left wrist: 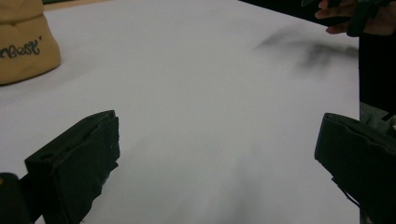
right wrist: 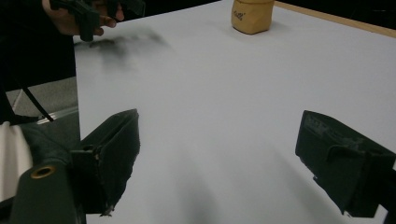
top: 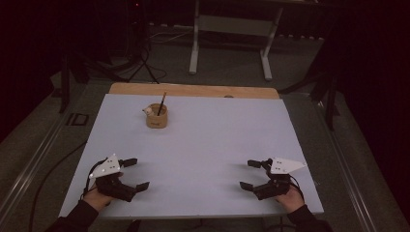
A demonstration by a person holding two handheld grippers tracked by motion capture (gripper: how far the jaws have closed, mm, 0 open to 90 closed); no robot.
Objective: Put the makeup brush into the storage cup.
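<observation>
Dark room, grey floor, white worktop (top: 208, 159) with wood edge at far side. Tan cup (top: 157, 116) stands at far left part of worktop, dark stick (top: 161, 103) leaning in it, small white thing at its rim. Left gripper (top: 135, 173) near front left corner, jaws spread wide, holding nothing. Right gripper (top: 250, 174) near front right corner, jaws spread wide, holding nothing. Both grippers point inward, well apart from each other. Cup well apart from both, closer to left gripper.
</observation>
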